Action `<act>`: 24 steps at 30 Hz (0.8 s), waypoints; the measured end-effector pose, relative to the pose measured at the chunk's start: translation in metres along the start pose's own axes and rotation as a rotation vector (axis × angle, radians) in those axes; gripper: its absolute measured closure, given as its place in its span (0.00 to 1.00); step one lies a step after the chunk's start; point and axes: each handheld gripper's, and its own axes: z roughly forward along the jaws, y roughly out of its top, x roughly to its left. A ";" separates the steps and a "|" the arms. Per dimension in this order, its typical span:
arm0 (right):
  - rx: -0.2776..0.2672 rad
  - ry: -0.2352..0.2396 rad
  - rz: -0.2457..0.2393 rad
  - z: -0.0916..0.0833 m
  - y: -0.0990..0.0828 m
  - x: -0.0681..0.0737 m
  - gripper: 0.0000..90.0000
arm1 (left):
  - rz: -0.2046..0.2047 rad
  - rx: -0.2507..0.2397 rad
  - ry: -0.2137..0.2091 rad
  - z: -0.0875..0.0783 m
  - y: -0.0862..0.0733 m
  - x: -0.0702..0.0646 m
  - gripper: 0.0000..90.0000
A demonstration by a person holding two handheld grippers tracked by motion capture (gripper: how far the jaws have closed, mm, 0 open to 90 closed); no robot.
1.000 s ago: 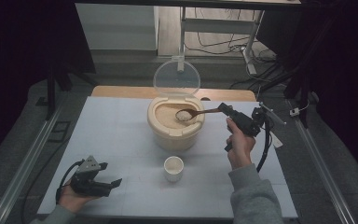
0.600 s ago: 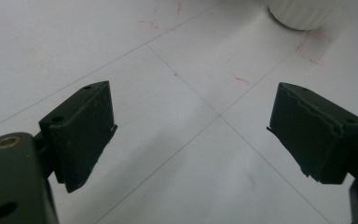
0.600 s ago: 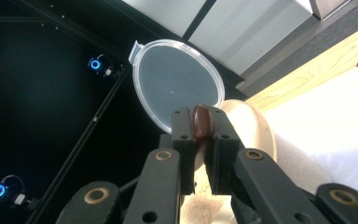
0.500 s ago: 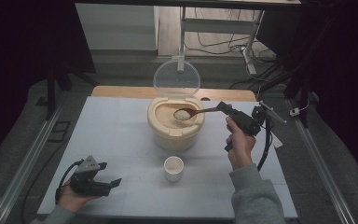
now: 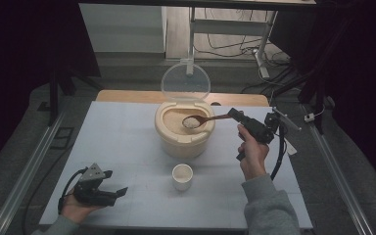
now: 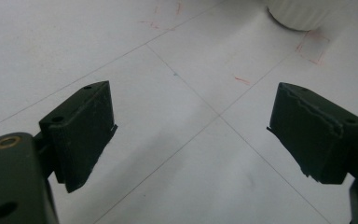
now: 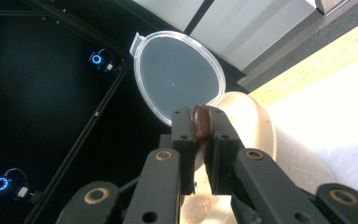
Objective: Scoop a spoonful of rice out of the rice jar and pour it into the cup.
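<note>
Since the earlier frames almost nothing has shifted: both hands sit where they were, spoon bowl a touch nearer the container's rim w/ the rice heap on it. High view: right gripper (image 5: 236, 115) held up at the right of the beige rice container (image 5: 184, 131), jaws clamped on the dark spoon (image 5: 210, 119), whose bowl carries a white rice heap (image 5: 191, 122) over the container's opening; clear lid (image 5: 185, 81) stands hinged open behind. Small white cup (image 5: 182, 176) sits on the white table (image 5: 117, 142) just in front of the container, apart from it. Left gripper (image 5: 115, 192) rests low at the table's near-left corner in the person's left hand (image 5: 73, 208), well apart from cup & container. Left gripper view: two black jaws stand wide apart w/ bare table between them; cup base (image 6: 298, 11) at top edge. Right gripper view: jaws pressed together on the brown spoon handle (image 7: 201, 122); lid (image 7: 179, 74) & container rim (image 7: 256, 121) beyond, rice (image 7: 200, 205) glimpsed below.
</note>
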 end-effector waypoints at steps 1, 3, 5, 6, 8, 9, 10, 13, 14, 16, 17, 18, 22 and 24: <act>0.003 0.004 0.003 -0.001 0.000 0.000 0.93 | -0.001 -0.001 0.001 0.000 0.000 0.000 0.15; 0.002 0.010 0.000 -0.001 0.000 0.001 0.93 | -0.001 0.000 -0.001 0.000 0.000 0.000 0.15; 0.003 0.012 -0.001 -0.001 -0.001 0.002 0.93 | 0.000 0.001 -0.001 0.000 0.000 0.000 0.15; 0.005 0.010 -0.005 -0.001 -0.002 0.002 0.93 | 0.002 0.001 -0.002 0.000 0.000 0.000 0.15; 0.013 0.005 -0.004 -0.001 -0.003 0.001 0.93 | 0.004 -0.001 -0.001 0.000 0.000 -0.001 0.15; 0.013 0.002 -0.001 0.000 -0.004 -0.001 0.93 | 0.004 0.000 -0.001 0.000 0.000 -0.001 0.15; 0.024 -0.001 -0.003 0.000 -0.005 -0.002 0.93 | 0.003 0.001 -0.001 0.000 0.000 -0.001 0.15; 0.015 0.000 0.007 0.000 -0.006 -0.004 0.93 | 0.002 0.003 -0.001 0.001 0.000 0.000 0.15; 0.014 0.002 0.007 -0.001 -0.006 -0.004 0.93 | 0.002 0.003 -0.002 0.001 0.000 0.000 0.15; 0.009 0.007 0.007 -0.003 -0.005 -0.003 0.93 | 0.000 0.004 -0.003 0.001 0.000 -0.001 0.15; 0.010 0.009 0.005 -0.005 -0.004 -0.003 0.93 | 0.001 0.005 -0.002 0.001 0.001 -0.001 0.15; 0.015 0.010 0.000 -0.007 -0.004 -0.002 0.93 | 0.002 0.004 -0.002 0.001 0.001 -0.001 0.15; 0.016 0.026 -0.012 -0.017 -0.004 0.003 0.93 | 0.005 0.001 -0.003 0.000 0.001 -0.001 0.15; 0.029 0.035 -0.015 -0.023 -0.004 0.006 0.93 | 0.004 0.004 -0.004 0.001 0.001 0.000 0.15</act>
